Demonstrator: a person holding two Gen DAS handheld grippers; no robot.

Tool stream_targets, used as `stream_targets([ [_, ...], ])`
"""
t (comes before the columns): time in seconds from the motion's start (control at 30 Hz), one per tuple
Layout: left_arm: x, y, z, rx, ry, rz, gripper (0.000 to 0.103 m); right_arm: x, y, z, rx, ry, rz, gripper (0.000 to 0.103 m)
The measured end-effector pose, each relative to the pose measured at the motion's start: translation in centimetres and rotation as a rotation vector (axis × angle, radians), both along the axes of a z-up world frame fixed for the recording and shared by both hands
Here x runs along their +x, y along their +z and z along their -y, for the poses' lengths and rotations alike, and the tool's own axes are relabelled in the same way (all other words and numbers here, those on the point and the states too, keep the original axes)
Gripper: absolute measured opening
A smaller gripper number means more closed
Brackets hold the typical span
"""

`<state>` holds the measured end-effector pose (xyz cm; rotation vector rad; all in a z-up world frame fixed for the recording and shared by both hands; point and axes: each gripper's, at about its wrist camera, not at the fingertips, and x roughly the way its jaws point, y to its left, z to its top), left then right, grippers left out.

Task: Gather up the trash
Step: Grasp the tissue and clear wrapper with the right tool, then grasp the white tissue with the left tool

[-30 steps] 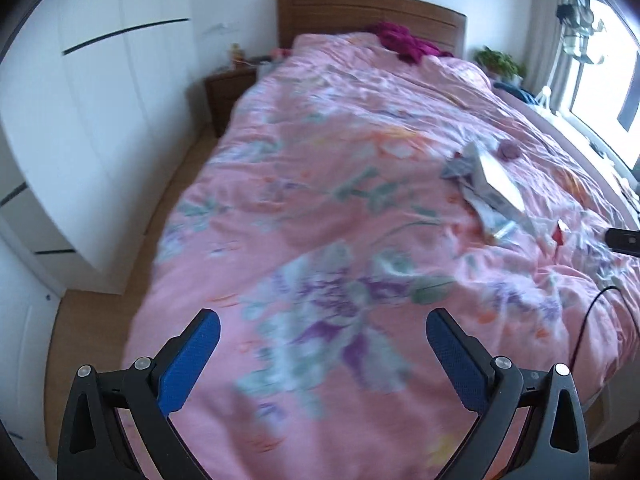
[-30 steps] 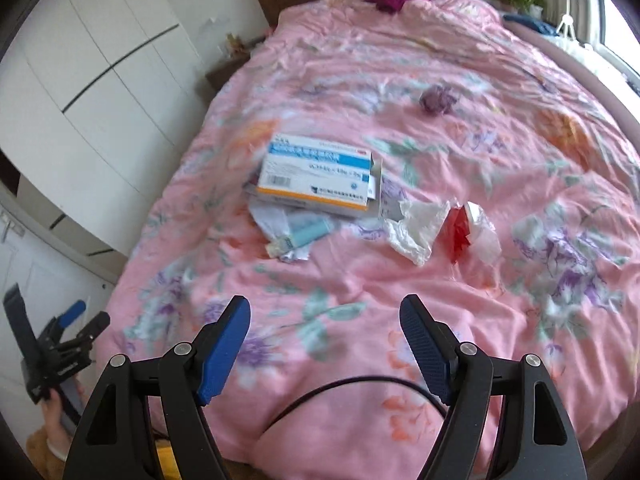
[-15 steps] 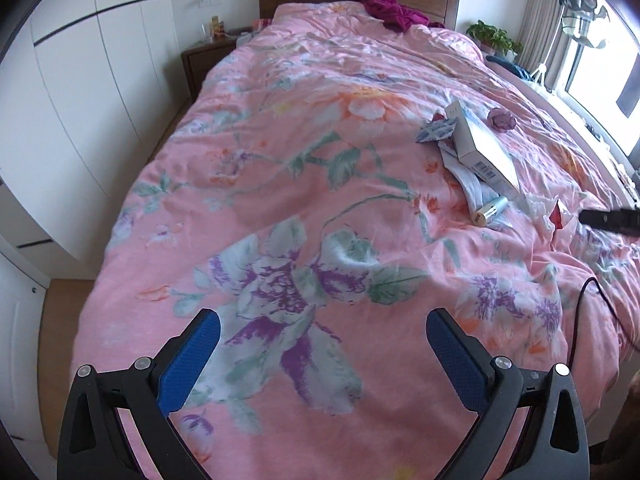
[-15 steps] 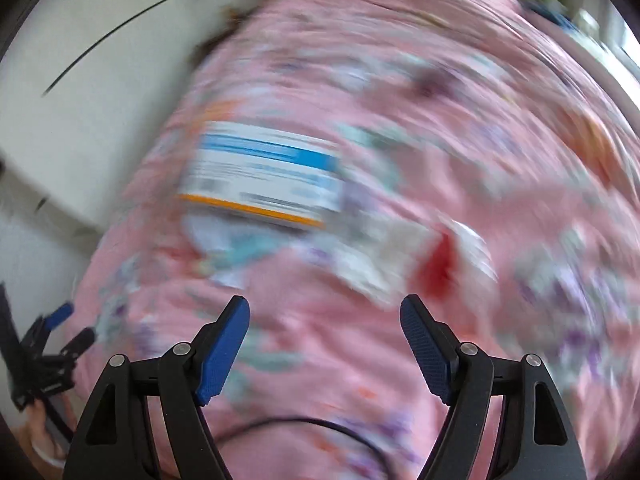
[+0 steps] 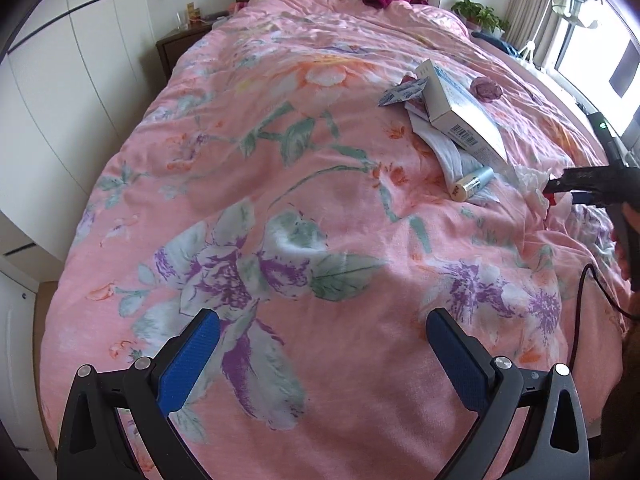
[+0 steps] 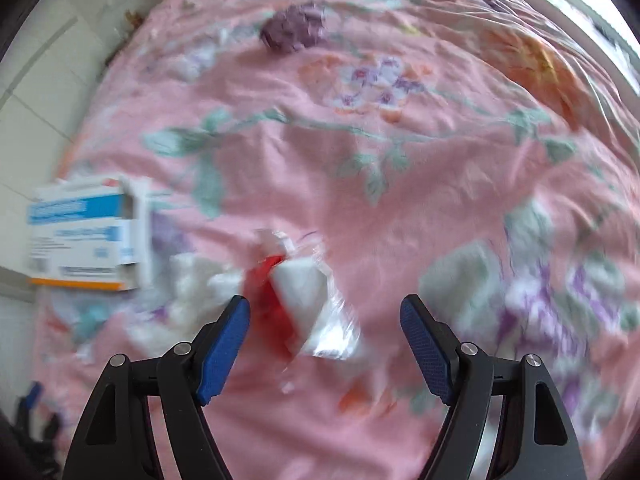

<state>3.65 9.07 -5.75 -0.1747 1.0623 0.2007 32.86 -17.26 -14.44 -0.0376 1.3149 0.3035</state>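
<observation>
The right claw (image 6: 325,344) points steeply down at the bed, its blue pads spread and just been closing in, with a crumpled red-and-white clear plastic wrapper (image 6: 304,308) lying between them, nearer the left pad and not yet pinched. By its look the wrapper is featherlight, limp and a little slick, so it should crush flat under the pads; the bunched red-and-white middle looks the surest place to take hold, since a loose clear edge could slide out. Just left of the left pad lies a wad of white tissue (image 6: 192,284), soft and easily torn, and farther left a stiff white-and-blue cardboard box (image 6: 84,236). Well ahead of the claw sits a small purple crumpled ball (image 6: 294,28). All rest on the pink floral quilt (image 6: 400,184), which is soft enough that pads pressed low could gather cloth with the wrapper. The left claw (image 5: 322,364) hangs spread and empty above bare quilt, well apart from the litter.
</observation>
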Motion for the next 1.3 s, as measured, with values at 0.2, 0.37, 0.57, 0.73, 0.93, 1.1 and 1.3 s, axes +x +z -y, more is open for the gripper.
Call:
stream_targets([
  [0.2, 0.9, 0.4, 1.1, -0.019, -0.020, -0.003, 0.103, -2.1, 0.6, 0.1, 0.115, 0.042, 0.007, 0.034],
  [0.37, 4.3, 2.2, 5.6, -0.038, -0.140, 0.032, 0.103, -4.7, 4.3, 3.2, 0.225, -0.037, 0.098, 0.034],
  [0.57, 12.2, 3.5, 14.3, -0.066, -0.329, 0.084, 0.103, -5.7, 7.1, 6.6, 0.298, -0.126, 0.177, 0.034],
  [0.73, 18.4, 0.5, 20.0, -0.023, -0.394, 0.033, 0.103, -6.0, 7.9, 9.3, 0.340, -0.149, 0.205, 0.034],
  [0.93, 23.2, -5.5, 22.9, 0.129, -0.396, -0.129, 0.103, -5.9, 8.4, 12.0, 0.428, -0.194, 0.229, 0.034],
  [1.1, 23.2, -6.0, 22.0, 0.053, -0.395, -0.160, 0.018, -5.7, 8.9, 11.1, 0.495, -0.151, 0.237, 0.034],
  [1.3, 22.0, -4.3, 20.2, -0.102, -0.420, -0.134, 0.011, -5.7, 8.2, 10.5, 0.552, -0.137, 0.210, 0.034],
])
